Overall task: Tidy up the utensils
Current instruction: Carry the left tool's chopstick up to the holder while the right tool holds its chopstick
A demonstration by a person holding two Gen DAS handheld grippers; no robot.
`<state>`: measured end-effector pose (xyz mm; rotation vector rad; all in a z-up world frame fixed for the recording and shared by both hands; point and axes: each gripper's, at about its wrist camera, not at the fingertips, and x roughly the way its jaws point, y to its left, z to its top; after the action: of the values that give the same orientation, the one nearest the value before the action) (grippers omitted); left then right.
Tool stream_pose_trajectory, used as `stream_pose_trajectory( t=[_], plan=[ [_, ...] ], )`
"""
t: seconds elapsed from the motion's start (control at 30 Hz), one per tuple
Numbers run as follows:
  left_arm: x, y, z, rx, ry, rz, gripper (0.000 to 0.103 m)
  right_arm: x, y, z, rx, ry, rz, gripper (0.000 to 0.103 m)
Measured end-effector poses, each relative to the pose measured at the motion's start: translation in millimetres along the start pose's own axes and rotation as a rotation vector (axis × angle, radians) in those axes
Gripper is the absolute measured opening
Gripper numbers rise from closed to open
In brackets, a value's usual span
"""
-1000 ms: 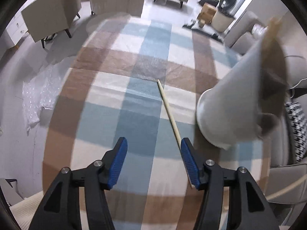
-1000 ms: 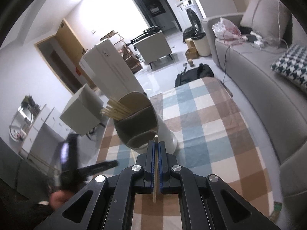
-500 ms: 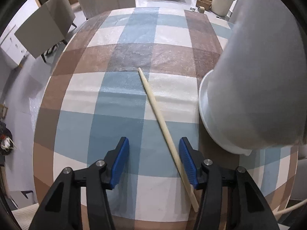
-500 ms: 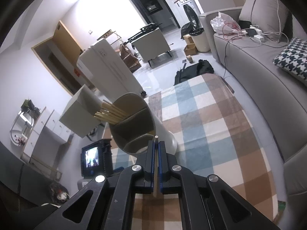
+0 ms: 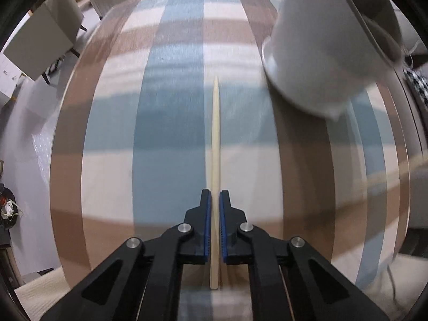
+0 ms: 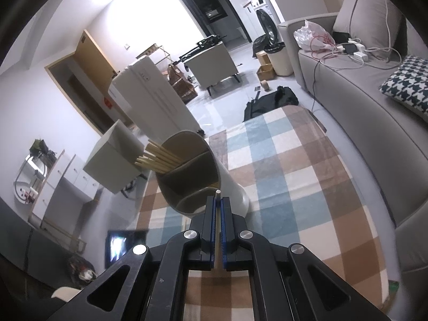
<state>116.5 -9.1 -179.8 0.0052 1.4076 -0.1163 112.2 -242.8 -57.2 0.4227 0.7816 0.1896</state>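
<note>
A pale wooden chopstick lies lengthwise on the checked tablecloth. My left gripper points down over its near part, jaws closing tight on it, both blue pads pressing its sides. The white utensil holder stands just beyond, to the right. In the right wrist view my right gripper is shut on a second chopstick, whose tip pokes out just in front of the holder's rim. Several chopsticks lean in the holder's far compartment.
The table's left edge drops to a grey floor with a chair. A grey sofa with a houndstooth cushion runs along the right. A white appliance stands behind the holder, and a small lit screen sits low left.
My left gripper has come down over the lying chopstick and its jaws have closed from wide apart onto it. The right gripper and its chopstick have stayed put.
</note>
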Motion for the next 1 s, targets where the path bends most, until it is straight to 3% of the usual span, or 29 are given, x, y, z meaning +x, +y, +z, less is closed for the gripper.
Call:
stream_pose_trajectory(
  t=[0.13, 0.2, 0.27, 0.3, 0.37, 0.5, 0.57, 0.6, 0.63, 0.73, 0.8, 1.0],
  plan=[
    [-3, 11, -8, -0.009, 0.062, -0.039, 0.002, 2, 4, -1, 0.005, 0.004, 0.012, 0.003],
    [-5, 22, -4, -0.054, 0.041, -0.037, 0.005, 3, 6, -2, 0.0, 0.001, 0.015, 0.003],
    [-4, 34, 5, -0.095, 0.024, -0.051, 0.02, 5, 7, -2, -0.005, 0.006, 0.013, 0.003],
    [-3, 36, 9, -0.102, 0.012, -0.059, 0.022, 6, 7, -3, -0.001, 0.008, 0.016, 0.003],
    [-2, 33, 19, -0.089, -0.006, -0.042, 0.03, 8, 7, -3, -0.007, 0.012, 0.011, 0.003],
    [3, 16, 35, 0.001, -0.036, 0.052, 0.032, 11, 3, -3, -0.001, 0.021, 0.005, 0.003],
    [3, 13, 42, 0.017, -0.047, 0.06, 0.026, 13, 3, -3, 0.001, 0.029, 0.004, 0.003],
    [3, 11, 45, 0.022, -0.047, 0.047, 0.018, 13, 3, -3, 0.0, 0.03, 0.002, 0.003],
    [2, 5, 44, 0.036, -0.043, 0.042, 0.003, 13, 4, -3, -0.003, 0.03, 0.001, 0.003],
    [2, -3, 43, 0.071, -0.04, 0.059, 0.002, 14, 5, -3, -0.009, 0.031, 0.0, 0.003],
    [-1, 0, 42, 0.053, -0.059, 0.022, 0.002, 14, 5, -3, -0.01, 0.032, -0.002, 0.003],
    [-63, 22, 20, -0.015, -0.261, -0.103, 0.002, 14, 8, -5, -0.028, 0.04, -0.004, 0.003]
  ],
)
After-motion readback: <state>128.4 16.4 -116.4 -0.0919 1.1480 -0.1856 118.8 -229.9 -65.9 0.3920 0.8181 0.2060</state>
